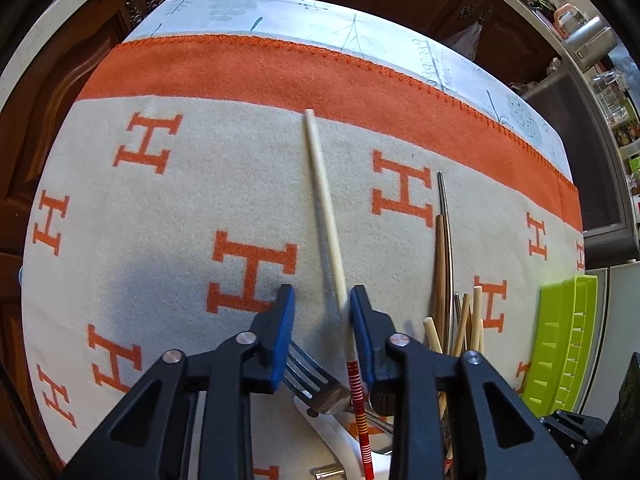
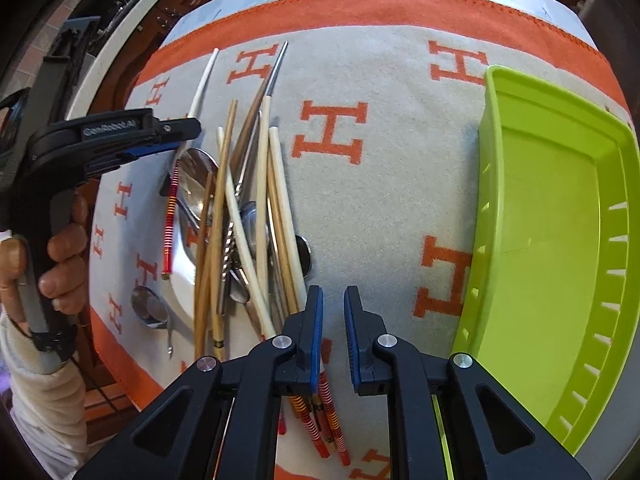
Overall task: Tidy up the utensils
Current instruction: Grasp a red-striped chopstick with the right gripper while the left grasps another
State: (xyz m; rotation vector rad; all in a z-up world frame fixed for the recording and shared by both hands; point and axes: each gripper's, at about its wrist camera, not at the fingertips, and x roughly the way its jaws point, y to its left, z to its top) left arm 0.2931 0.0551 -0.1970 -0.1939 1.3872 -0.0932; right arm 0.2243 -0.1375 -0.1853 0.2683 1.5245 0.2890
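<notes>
On my left wrist feed, the left gripper (image 1: 322,312) has its blue-padded jaws apart, straddling a cream chopstick with a red-and-yellow striped handle (image 1: 326,216). The stick runs between the pads, close against the right-hand one, but nothing is clamped on it. Its pale tip points away across the blanket (image 1: 160,240), a beige cloth with orange H letters and an orange border that covers the desk. Under the gripper I can see fork tines (image 1: 304,368) and part of a white utensil I can't identify. To the right lies a bundle of wooden and metal chopsticks (image 1: 444,264), and beyond it the edge of the lime-green tray (image 1: 568,340).

On my right wrist feed, the right gripper (image 2: 334,308) hangs with its jaws apart and nothing between them, above bare blanket between the utensil pile and the tray. The pile (image 2: 240,216) sits left of centre: bamboo, cream and metal chopsticks crossed over several steel spoons, with a small ladle-like spoon (image 2: 150,308) at its near-left edge. More striped chopstick handles (image 2: 320,420) lie under the gripper's left finger. The green tray (image 2: 540,240) is to the right, slotted along its wall, with nothing in it that I can see. At far left, the left gripper (image 2: 176,128) and the hand (image 2: 64,260) holding it hover over the striped chopstick (image 2: 170,216).
</notes>
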